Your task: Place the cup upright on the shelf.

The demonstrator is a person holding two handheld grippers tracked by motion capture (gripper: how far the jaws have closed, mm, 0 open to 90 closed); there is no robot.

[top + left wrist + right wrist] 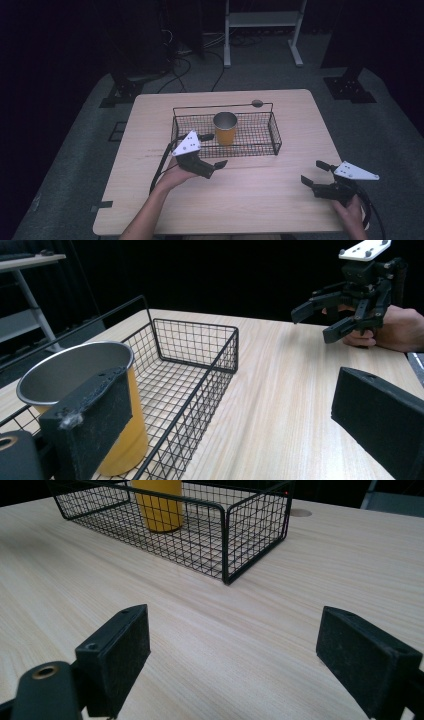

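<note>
Yellow metal cup (225, 128) upright inside the wire basket (274, 134) | our left gripper (212, 150) wide open, one jaw just beside the cup wall, straddling the basket's near rim | our right gripper (315, 172) wide open, empty, well apart.

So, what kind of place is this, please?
Probably a lab or recording studio, not a home: one wooden table under black surroundings, loose cables on grey floor, and a metal stand behind.
</note>
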